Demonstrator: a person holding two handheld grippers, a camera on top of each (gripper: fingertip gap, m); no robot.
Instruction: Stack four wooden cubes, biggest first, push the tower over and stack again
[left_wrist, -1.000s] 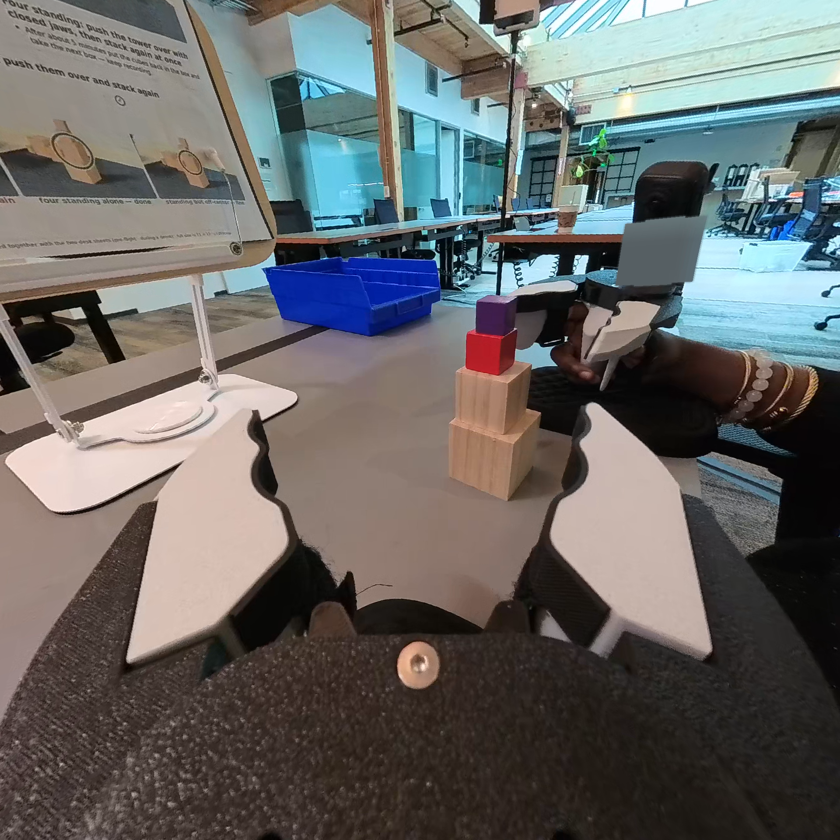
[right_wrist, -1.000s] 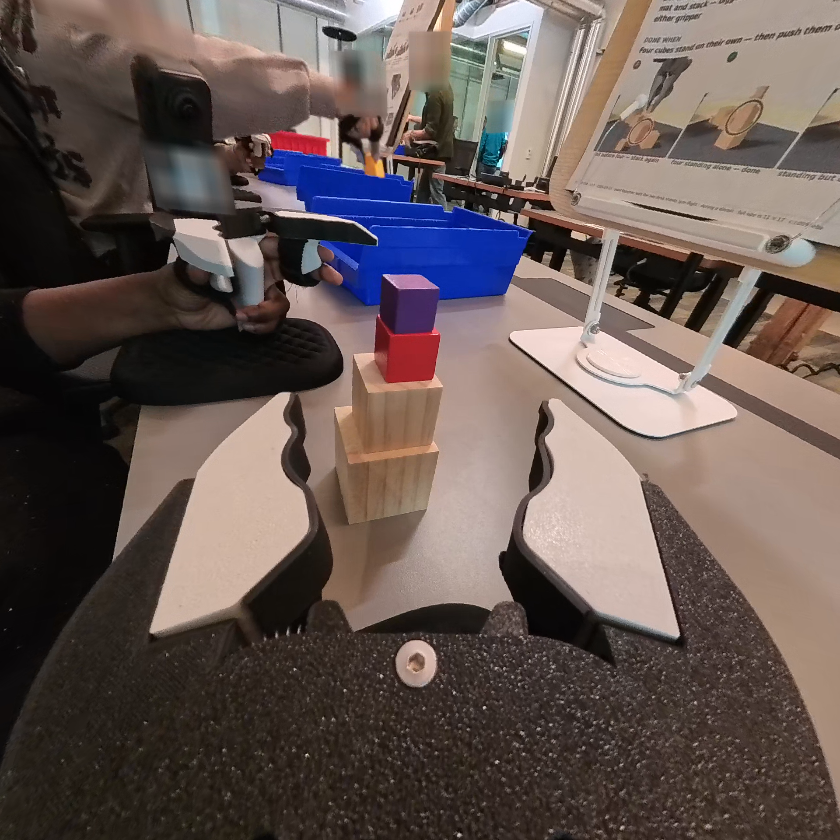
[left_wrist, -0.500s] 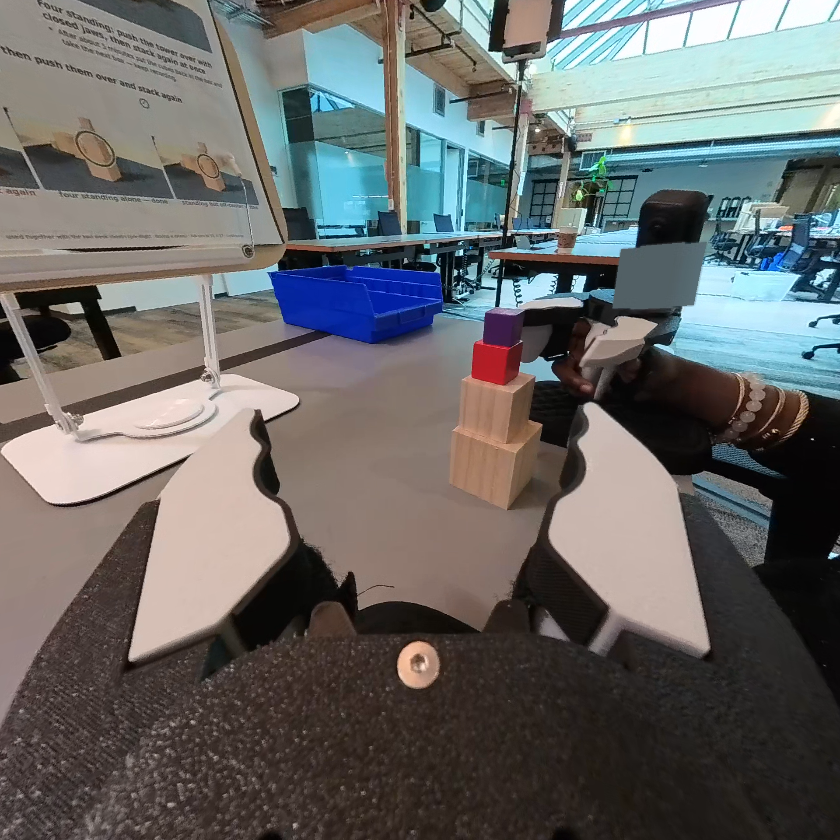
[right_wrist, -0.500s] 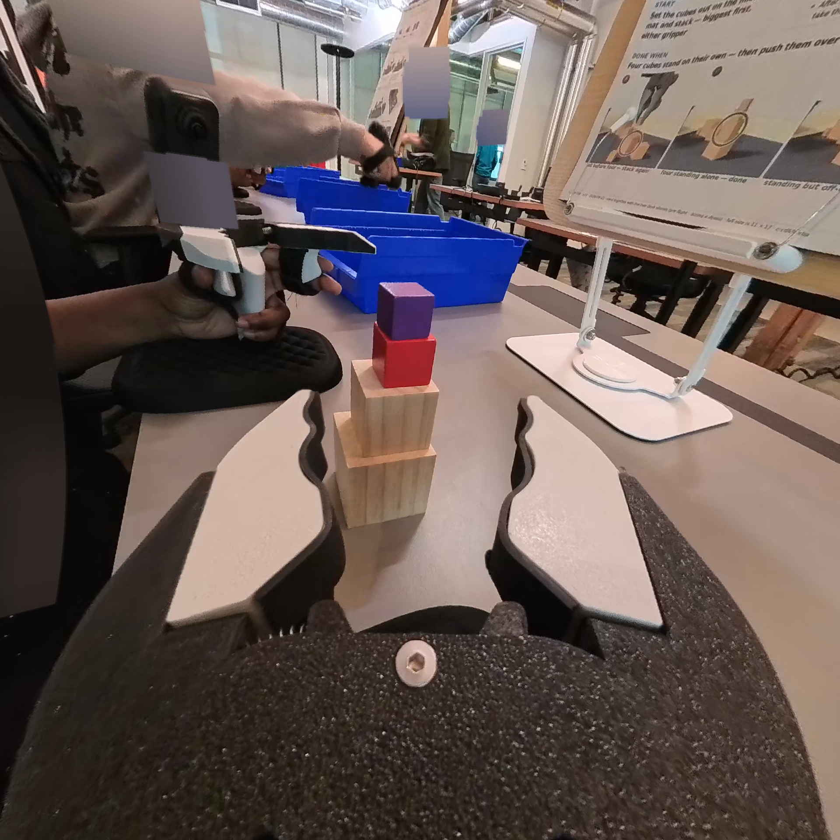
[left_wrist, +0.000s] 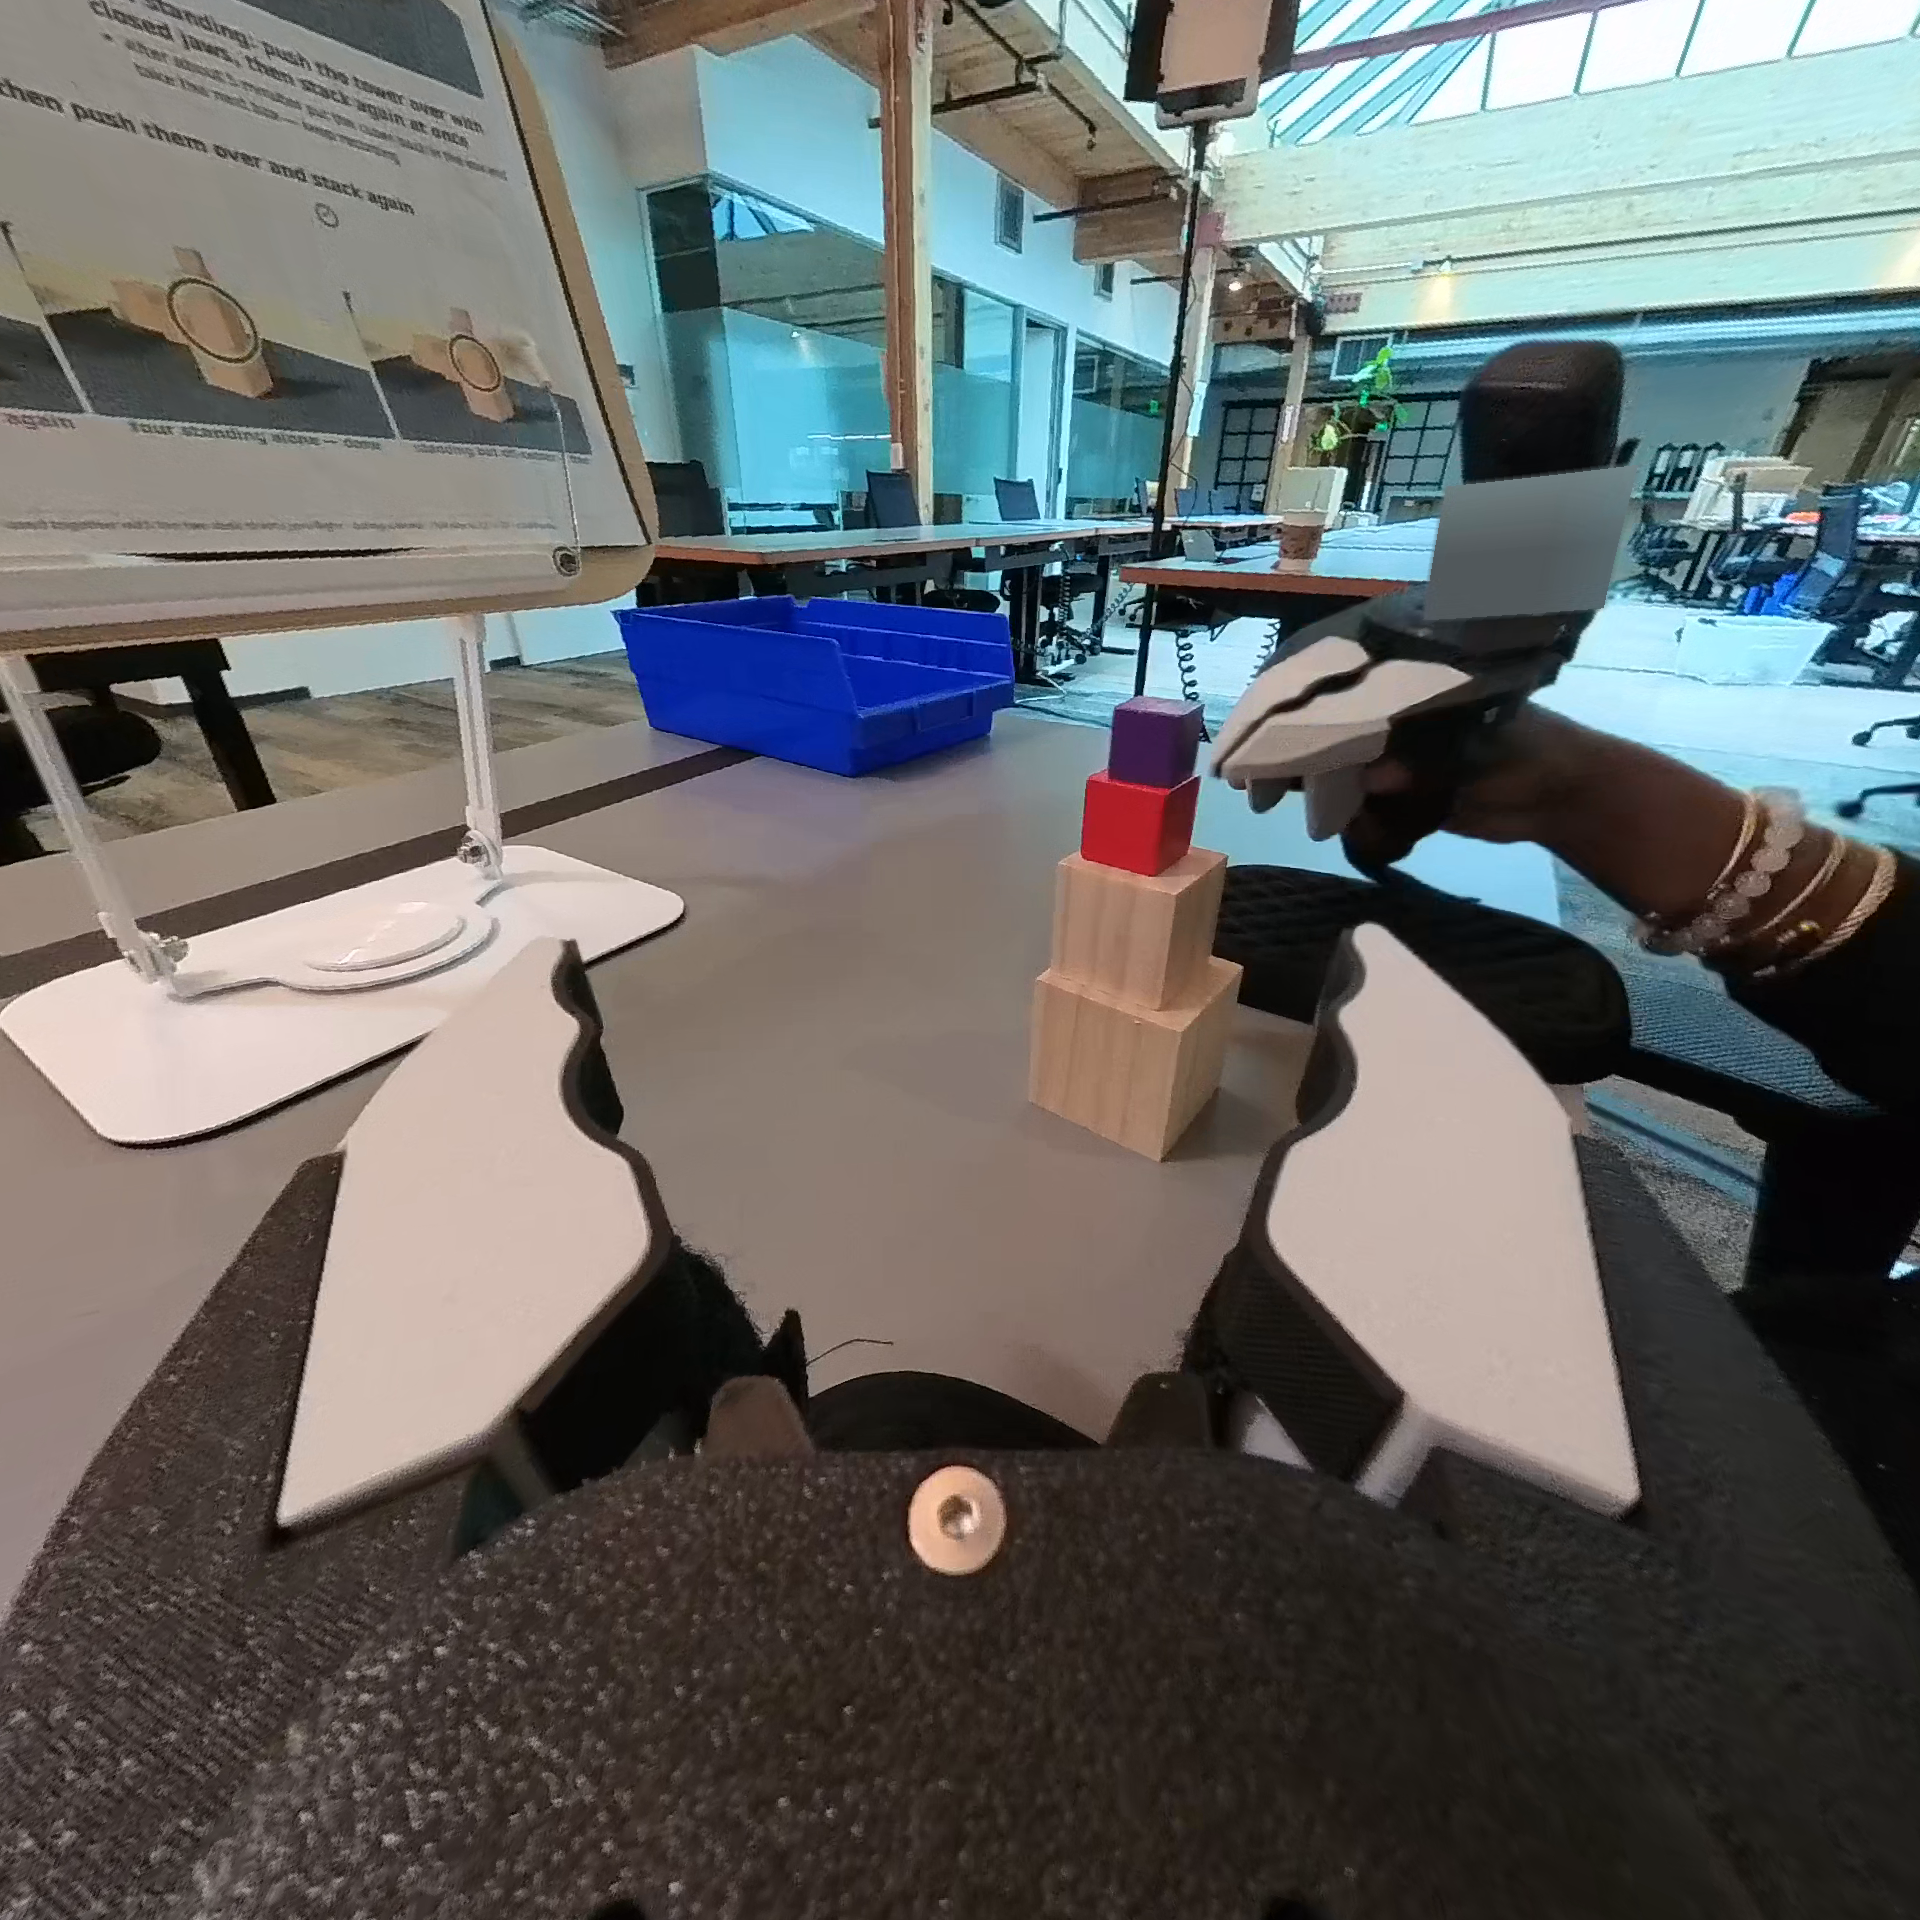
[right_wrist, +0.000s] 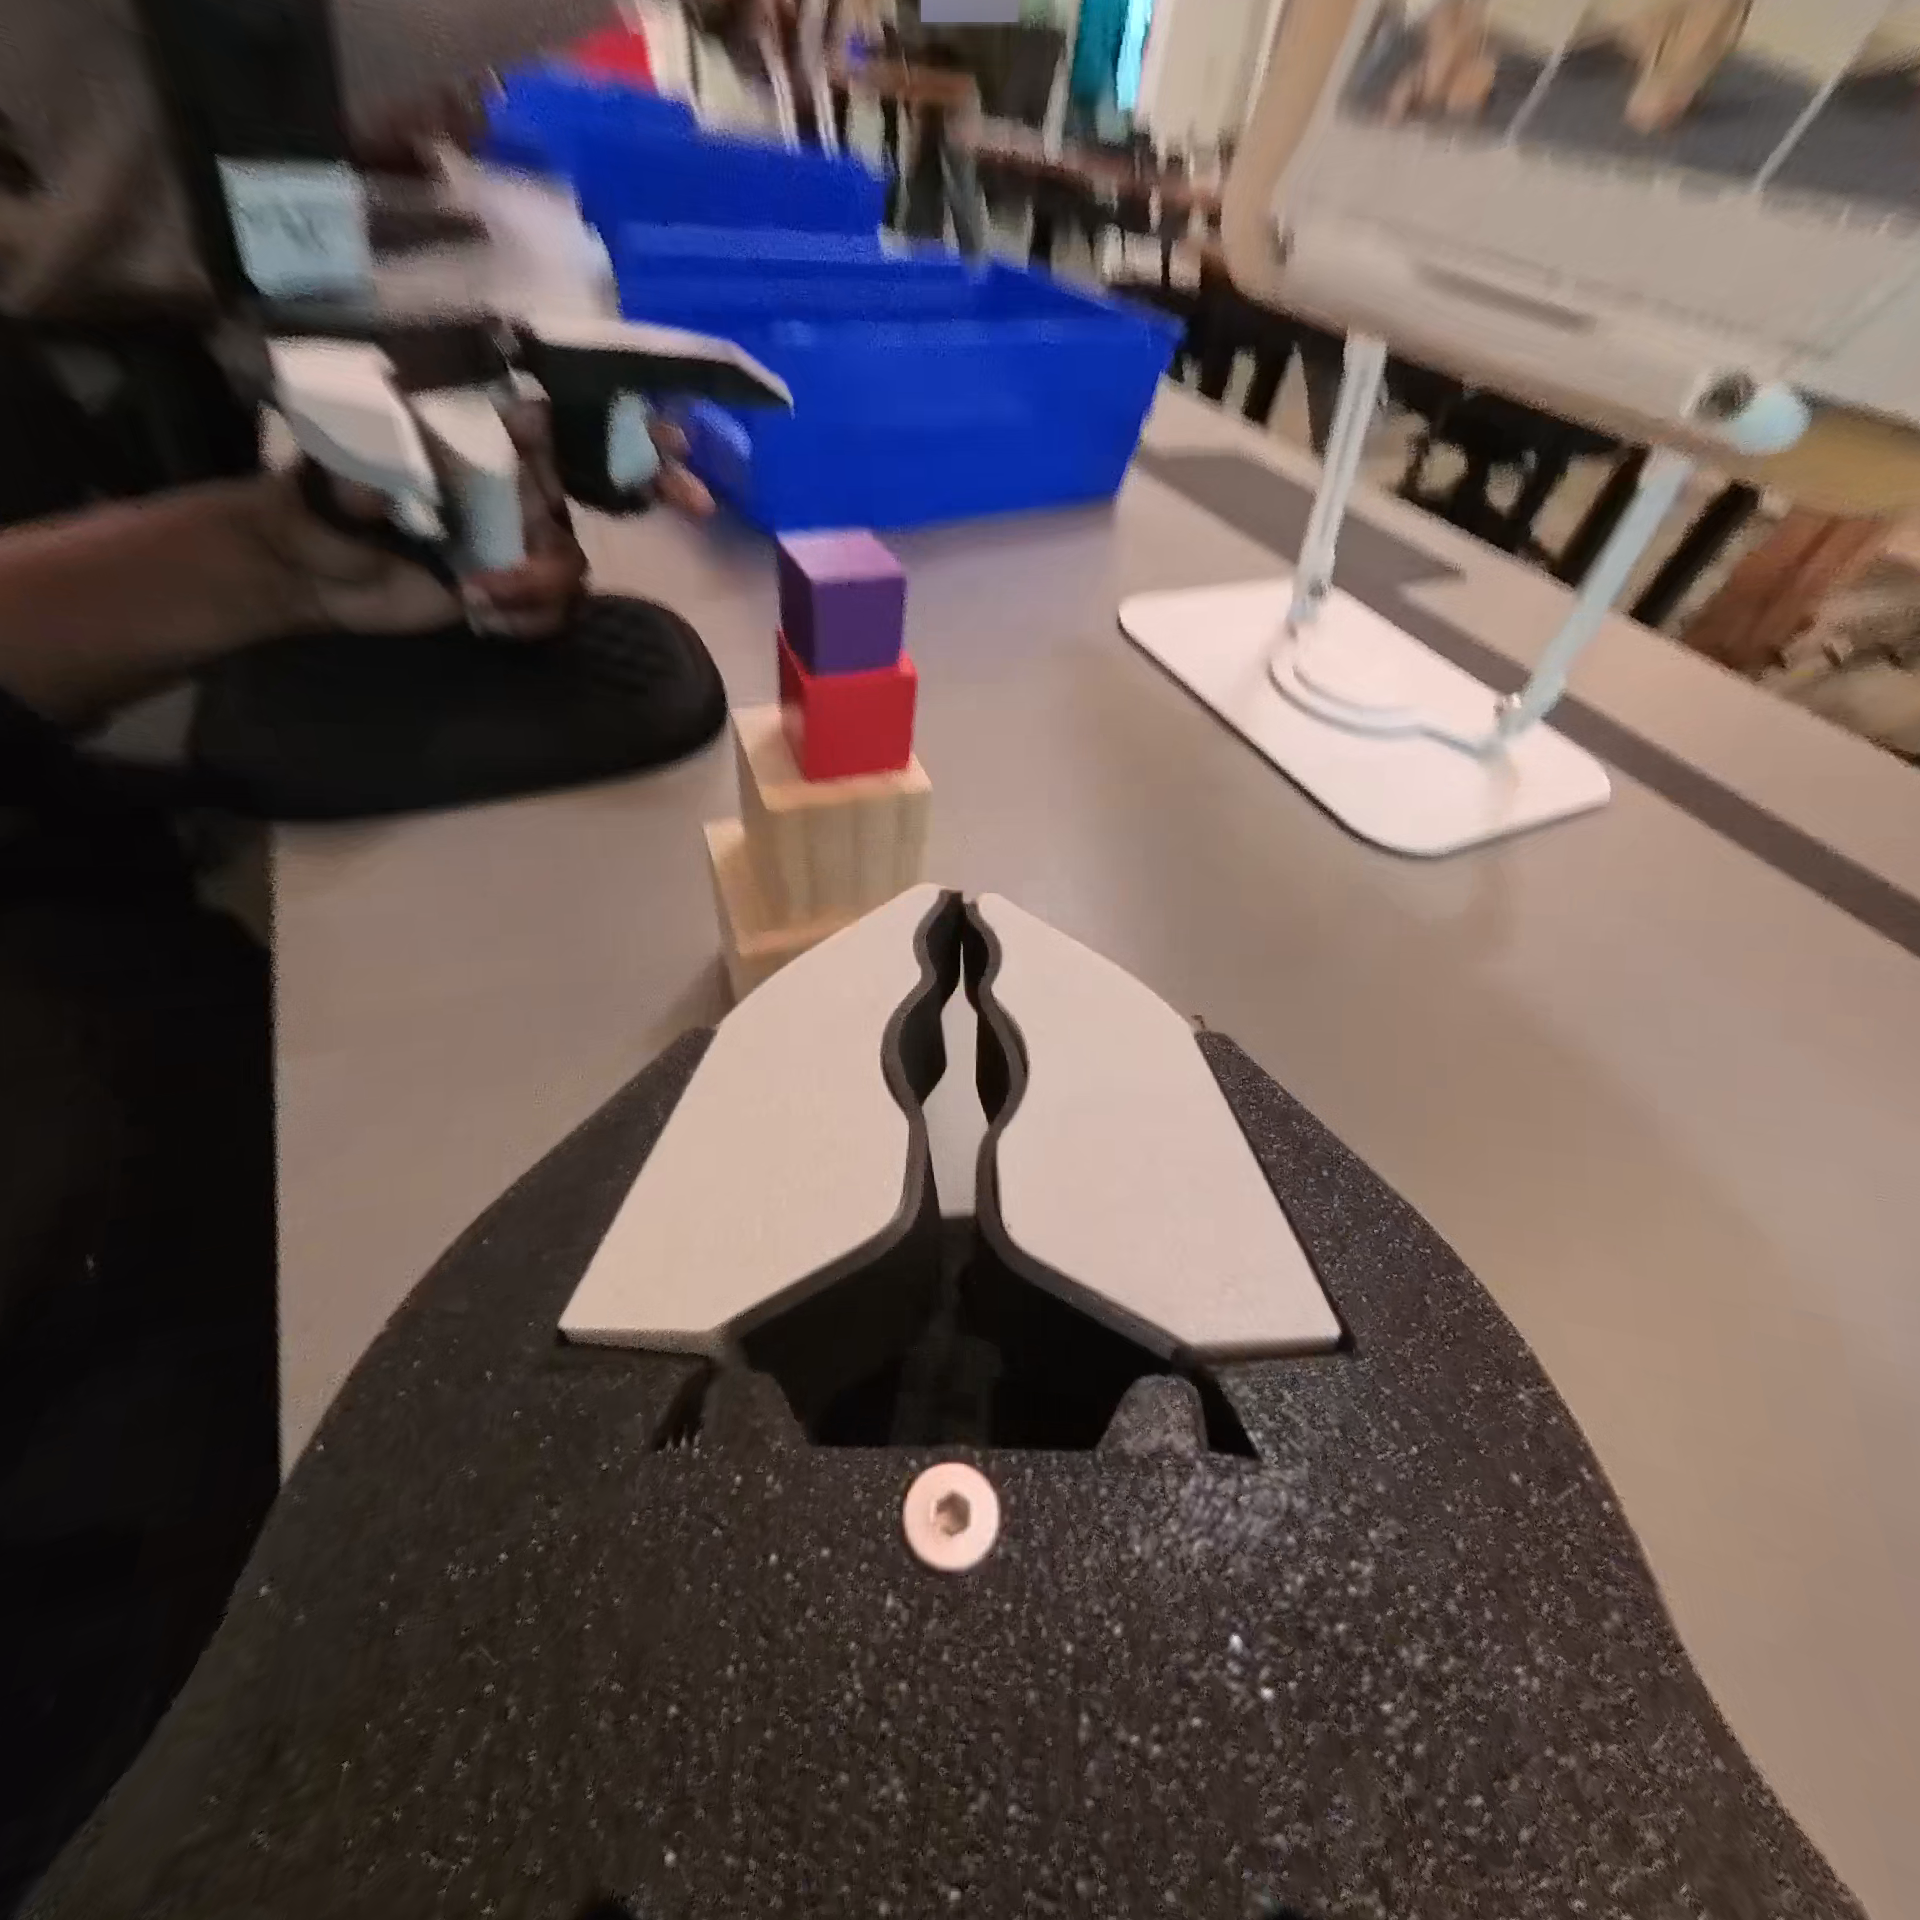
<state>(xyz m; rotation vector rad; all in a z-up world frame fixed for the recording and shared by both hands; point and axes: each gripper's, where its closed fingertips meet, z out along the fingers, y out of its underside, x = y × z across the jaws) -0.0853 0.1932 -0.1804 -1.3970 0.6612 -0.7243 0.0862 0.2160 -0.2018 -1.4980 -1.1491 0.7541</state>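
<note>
An open-plan office with timber beams, glass partitions and rows of desks lies behind a grey worktop, on which a four-cube tower stands right of centre in the left wrist view: a large wooden cube at the bottom, a smaller wooden cube on it, then a red cube and a purple cube on top, each set a little off-centre on the one below. The left tool is spread wide and grips nothing; the tower stands ahead of it, nearer its right finger and clear of both. The right tool has its fingertips drawn together with nothing between them, and in the left wrist view it hangs at the upper right, just beside the purple cube. With the layers staggered, I judge that a slight sideways brush from those closed tips would knock off the top cubes, or the whole tower, and loose cubes could roll toward the blue bin or off the worktop edge. The right wrist view is smeared by motion, so whether the tips already touch the tower cannot be told; there they cover part of the bottom cube. The instruction board on its white stand is cut off at the upper left.
</note>
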